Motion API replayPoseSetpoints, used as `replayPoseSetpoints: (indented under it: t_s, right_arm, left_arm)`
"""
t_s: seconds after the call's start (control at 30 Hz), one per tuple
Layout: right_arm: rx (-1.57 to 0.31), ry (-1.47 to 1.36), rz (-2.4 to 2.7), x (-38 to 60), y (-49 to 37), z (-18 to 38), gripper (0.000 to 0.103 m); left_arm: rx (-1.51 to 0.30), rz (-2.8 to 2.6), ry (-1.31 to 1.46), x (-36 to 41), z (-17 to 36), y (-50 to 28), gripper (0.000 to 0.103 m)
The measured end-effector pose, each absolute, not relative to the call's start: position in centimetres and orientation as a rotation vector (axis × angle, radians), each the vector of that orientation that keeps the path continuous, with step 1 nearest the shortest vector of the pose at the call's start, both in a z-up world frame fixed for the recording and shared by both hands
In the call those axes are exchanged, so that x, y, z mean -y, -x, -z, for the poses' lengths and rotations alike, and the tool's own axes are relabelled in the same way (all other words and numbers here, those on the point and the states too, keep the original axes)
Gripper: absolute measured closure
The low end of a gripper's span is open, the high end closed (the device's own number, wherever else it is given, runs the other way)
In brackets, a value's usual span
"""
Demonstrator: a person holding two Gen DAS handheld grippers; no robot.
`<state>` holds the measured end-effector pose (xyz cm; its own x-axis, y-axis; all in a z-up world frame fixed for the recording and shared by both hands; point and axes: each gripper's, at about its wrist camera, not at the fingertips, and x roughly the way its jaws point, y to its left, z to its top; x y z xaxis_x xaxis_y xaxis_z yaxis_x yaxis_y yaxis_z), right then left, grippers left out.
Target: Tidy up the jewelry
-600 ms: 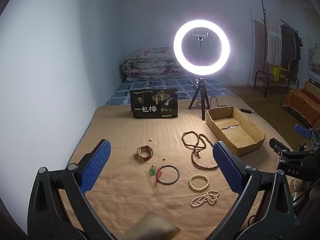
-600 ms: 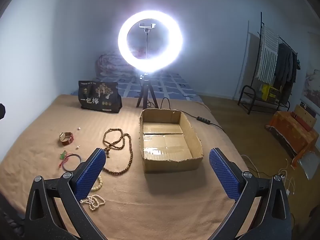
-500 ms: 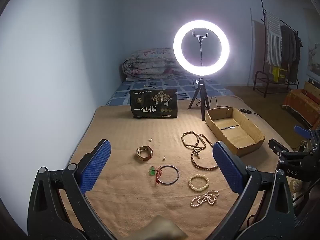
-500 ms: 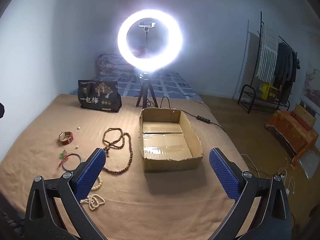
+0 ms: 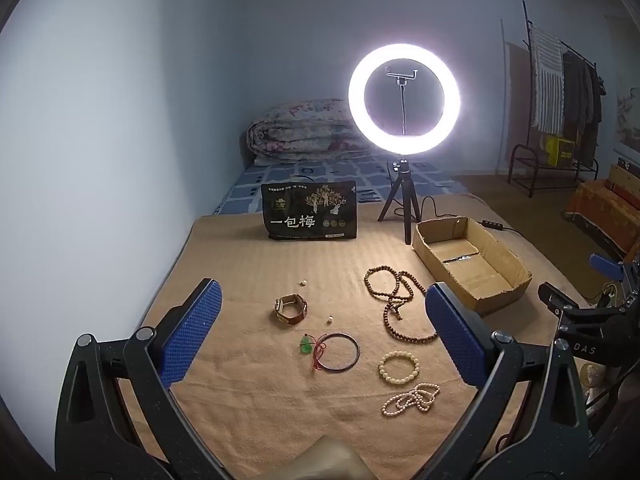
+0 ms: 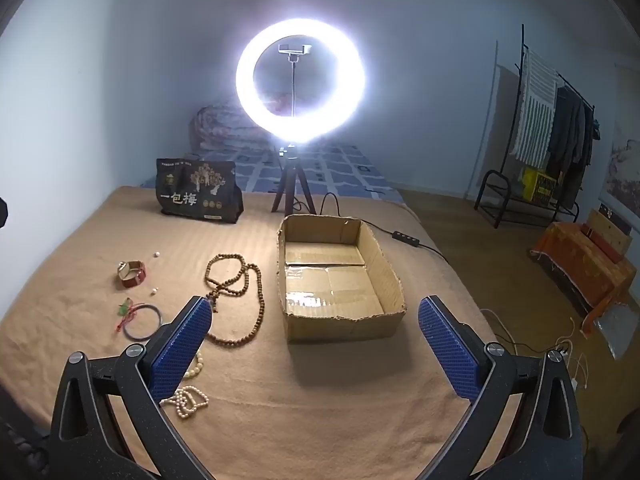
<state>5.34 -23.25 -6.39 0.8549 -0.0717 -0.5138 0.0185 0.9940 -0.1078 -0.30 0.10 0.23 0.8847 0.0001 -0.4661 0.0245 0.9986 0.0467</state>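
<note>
Jewelry lies spread on a tan blanket (image 5: pixel 248 272): a brown watch (image 5: pixel 291 309), a dark bangle with a red cord and green pendant (image 5: pixel 335 352), a long brown bead necklace (image 5: pixel 394 300), a cream bead bracelet (image 5: pixel 399 367) and a small pearl strand (image 5: pixel 412 397). An open, empty cardboard box (image 6: pixel 336 276) stands to their right. My left gripper (image 5: pixel 320 328) is open and empty, held above the jewelry. My right gripper (image 6: pixel 314 344) is open and empty, in front of the box; it also shows at the right edge of the left wrist view (image 5: pixel 592 304).
A lit ring light on a tripod (image 5: pixel 404 100) stands behind the box, its cable (image 6: pixel 404 236) trailing right. A black snack bag (image 5: pixel 309 216) stands at the back. Two loose pearls (image 5: pixel 330 320) lie near the watch. A folded quilt (image 5: pixel 300 128) lies beyond; a clothes rack (image 6: pixel 552 128) stands far right.
</note>
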Motion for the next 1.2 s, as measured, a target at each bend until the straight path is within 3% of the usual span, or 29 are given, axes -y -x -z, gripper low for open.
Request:
replayPoseSetpoints:
  t_s: [1.2]
  right_arm:
    - [-0.547,0.104,0.048,23.1,-5.2,6.7,0.000]
  left_arm:
    - [-0.481,0.009,-0.049,-0.9,-0.7,-0.2,0.000]
